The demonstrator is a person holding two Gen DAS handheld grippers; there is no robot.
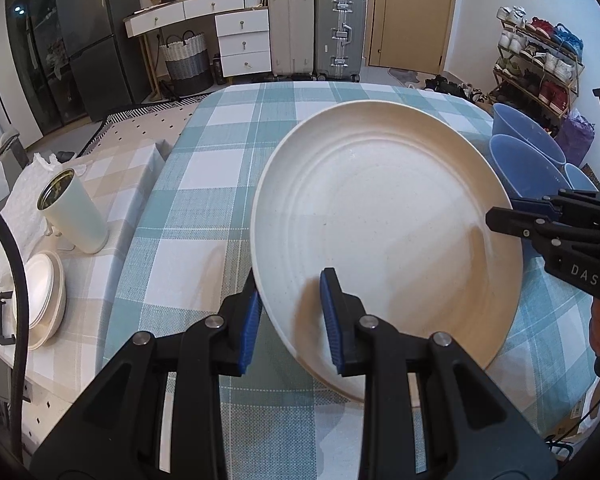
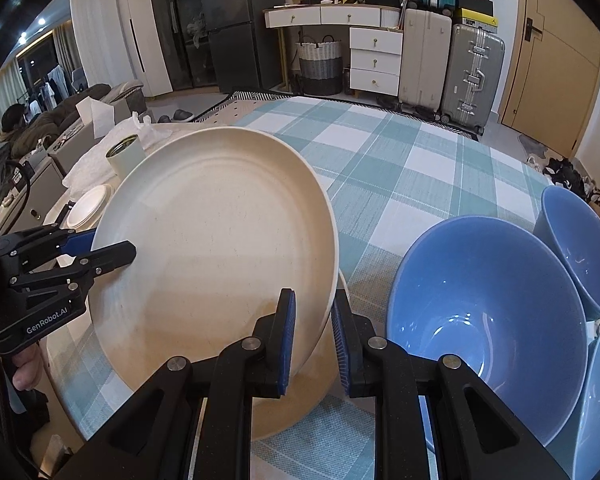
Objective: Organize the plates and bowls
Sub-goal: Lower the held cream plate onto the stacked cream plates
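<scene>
Cream and speckled, the large plate (image 1: pixel 384 236) sits at the middle of the scene, carried by both tongs at once above the worktop (image 1: pixel 228 168) with its teal-and-white checked cloth. The left tongs (image 1: pixel 290 316) are clamped on the plate's rim at about seven o'clock in the left wrist view, one blue pad under the edge and one on the upper face. The right tongs (image 2: pixel 312 340) pinch the opposite rim, at about five o'clock of the plate in the right wrist view, again with the edge between the blue pads. Both pairs are nearly closed, with only the plate's edge between them. The plate is tilted; whether any part of it touches the cloth cannot be told.

At three o'clock of the plate stand three blue bowls (image 2: pixel 488 320), close together near the worktop's right edge. At nine o'clock, on a beige checked cloth, lies a small stack of cream plates (image 1: pixel 46 292), with a pale green tumbler (image 1: pixel 74 212) just beyond it and crumpled white paper (image 1: pixel 20 208) beside that.
</scene>
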